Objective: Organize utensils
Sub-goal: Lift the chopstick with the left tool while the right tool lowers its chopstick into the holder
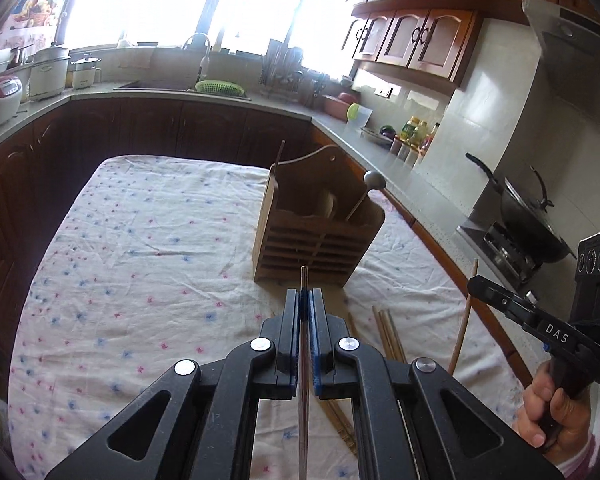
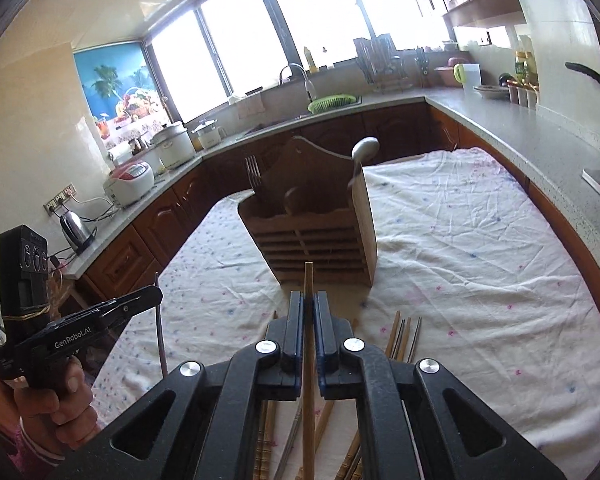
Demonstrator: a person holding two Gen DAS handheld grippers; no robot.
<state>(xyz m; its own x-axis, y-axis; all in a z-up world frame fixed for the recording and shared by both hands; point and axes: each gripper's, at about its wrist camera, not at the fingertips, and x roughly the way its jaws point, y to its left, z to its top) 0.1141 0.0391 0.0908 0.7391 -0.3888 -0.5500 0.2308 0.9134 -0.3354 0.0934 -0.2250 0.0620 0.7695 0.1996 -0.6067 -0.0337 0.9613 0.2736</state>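
A wooden utensil holder (image 1: 318,236) (image 2: 320,220) stands on the flowered cloth, with a fork (image 2: 255,178) in one slot and a spoon (image 2: 365,150) (image 1: 374,180) in another. My left gripper (image 1: 305,294) is shut on a thin metal chopstick (image 1: 304,360), lifted above the table short of the holder. My right gripper (image 2: 309,296) is shut on a wooden chopstick (image 2: 309,360), likewise raised in front of the holder. Several loose chopsticks (image 2: 400,338) (image 1: 388,332) lie on the cloth under both grippers. Each gripper shows in the other's view, held by a hand.
The cloth-covered table (image 1: 140,240) is ringed by kitchen counters: rice cookers (image 1: 0,96) on the left, a sink with a green basket (image 1: 220,87) at the back, a wok on the stove (image 1: 528,216) at the right, a kettle (image 2: 76,228).
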